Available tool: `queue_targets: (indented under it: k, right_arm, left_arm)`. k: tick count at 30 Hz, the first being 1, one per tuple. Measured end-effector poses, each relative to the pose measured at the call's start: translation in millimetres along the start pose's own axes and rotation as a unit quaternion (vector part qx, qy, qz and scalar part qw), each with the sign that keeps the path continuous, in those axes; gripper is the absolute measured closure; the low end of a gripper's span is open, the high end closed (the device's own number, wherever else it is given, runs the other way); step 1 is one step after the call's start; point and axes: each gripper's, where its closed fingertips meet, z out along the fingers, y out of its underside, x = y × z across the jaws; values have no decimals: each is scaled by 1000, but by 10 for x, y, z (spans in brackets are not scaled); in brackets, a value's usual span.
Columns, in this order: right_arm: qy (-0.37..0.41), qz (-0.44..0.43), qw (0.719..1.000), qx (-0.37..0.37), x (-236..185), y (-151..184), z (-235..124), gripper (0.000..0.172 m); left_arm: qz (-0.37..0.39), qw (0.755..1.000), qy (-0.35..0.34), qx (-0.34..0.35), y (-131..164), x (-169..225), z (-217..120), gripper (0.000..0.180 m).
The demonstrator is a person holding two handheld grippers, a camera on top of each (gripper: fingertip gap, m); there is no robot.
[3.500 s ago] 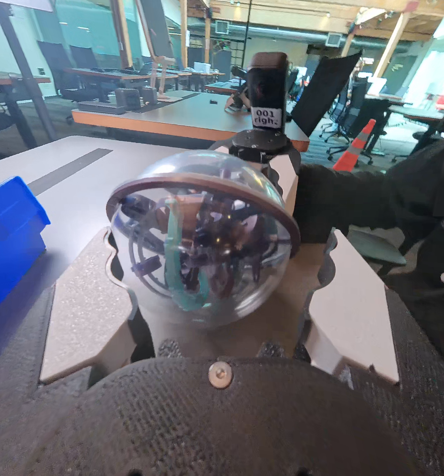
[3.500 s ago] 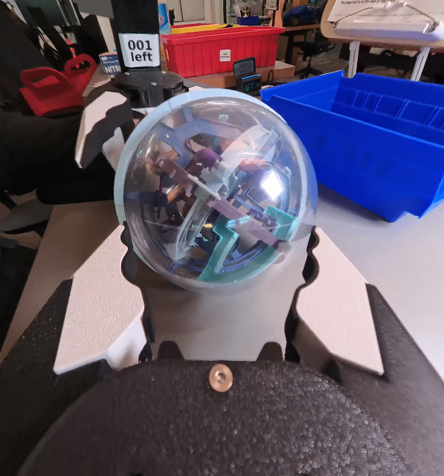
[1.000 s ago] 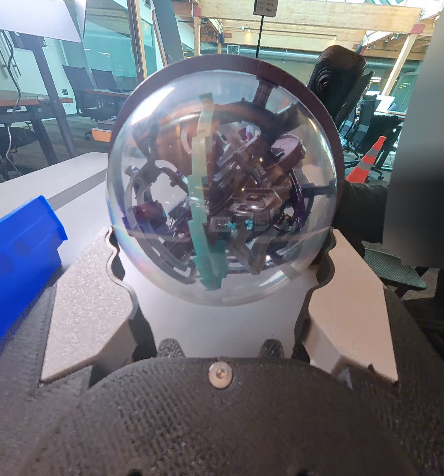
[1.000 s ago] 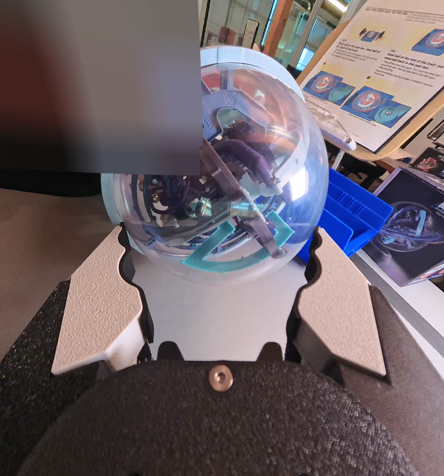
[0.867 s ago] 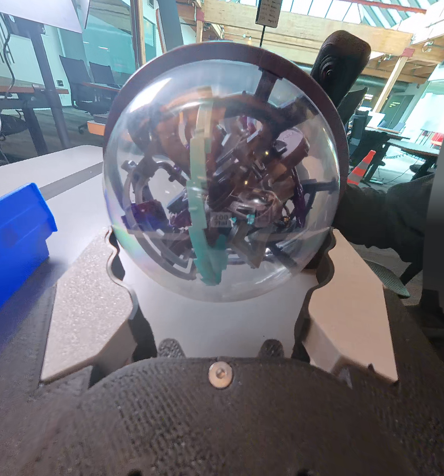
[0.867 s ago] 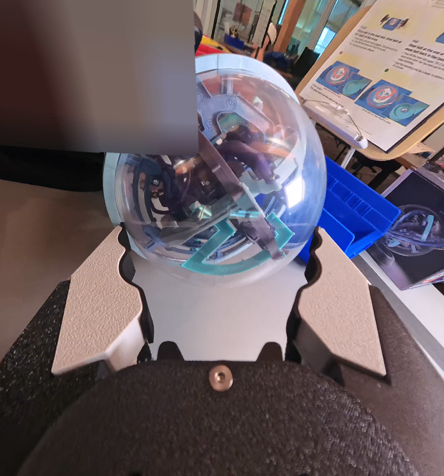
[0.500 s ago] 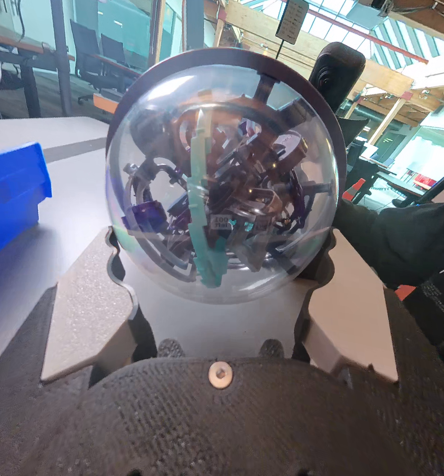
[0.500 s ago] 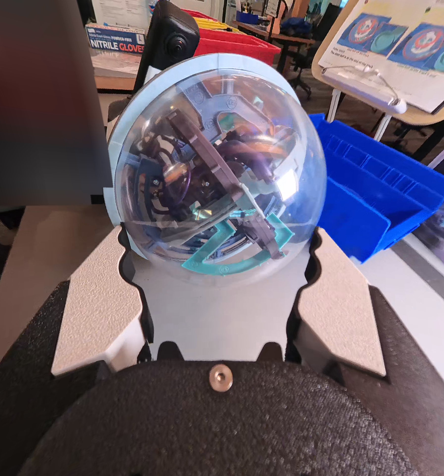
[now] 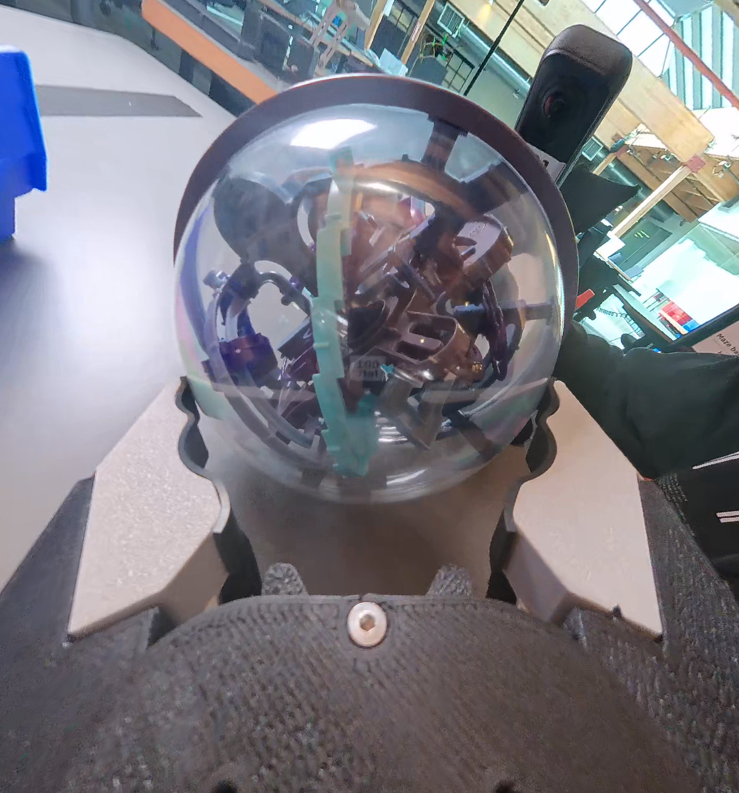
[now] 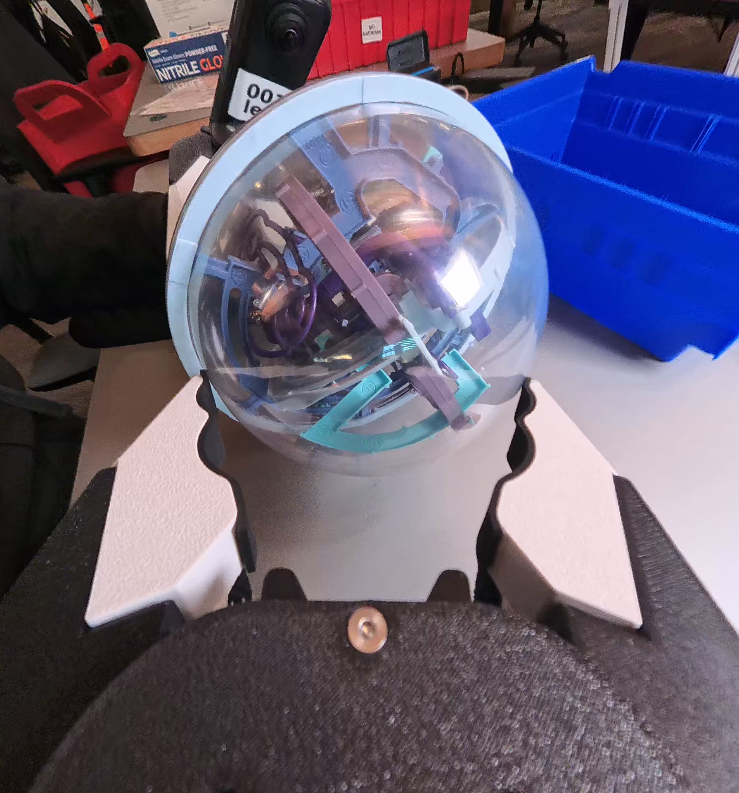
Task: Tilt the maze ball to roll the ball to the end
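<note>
Behind, in the left wrist view, stood an open workshop with wooden beams, a grey table (image 9: pixel 80 266) below and a blue bin (image 9: pixel 3 141) at the upper left edge. Filled the middle of the frame: the maze ball (image 9: pixel 372 292), clear, with its dark seam ring upright and facing the camera. Lay straight ahead of the left gripper (image 9: pixel 365 412), whose pale fingers (image 9: pixel 153 480) were spread wide and pressed the lower flanks on both sides. Small ball inside: could not be found among the tracks.

Seen in the right wrist view: red crates at the top, the blue bin (image 10: pixel 642 206) at the upper right. Sat mid-frame again, the maze ball (image 10: pixel 355 283), seam ring leaning to the upper left. Clamped low on the sphere from the opposite side, the right gripper (image 10: pixel 365 412), fingers (image 10: pixel 162 485) wide apart. Equally near, judged both.
</note>
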Motion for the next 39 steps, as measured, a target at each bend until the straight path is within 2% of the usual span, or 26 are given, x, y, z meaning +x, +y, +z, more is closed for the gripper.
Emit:
queue_targets:
  k: [5, 12, 18, 22, 26, 32, 39]
  right_arm:
    - [-9, 44, 999, -15, -22, 114, 29, 37]
    - [-17, 90, 996, -22, -51, 213, 44, 38]
    - [-45, 144, 988, -24, -82, 285, 91, 40]
    - [-54, 147, 987, -32, -105, 352, 119, 41]
    - [-39, 101, 994, -8, -57, 254, 15, 41]
    - [6, -35, 999, -4, -40, -26, -127, 39]
    - [9, -95, 995, 9, -30, -406, -97, 36]
  left_arm:
    - [-38, 999, 6, -23, 103, -23, 19, 29]
    - [-37, 999, -4, -12, 100, -38, 33, 29]
    - [32, 999, -34, -18, 134, -74, 34, 26]
    - [55, 998, -39, -12, 116, -82, 22, 26]
    - [48, 998, -33, -4, 94, -81, 22, 29]
    - [33, 999, -23, 2, 80, -85, 24, 30]
    - [34, 999, -18, 1, 82, -84, 13, 31]
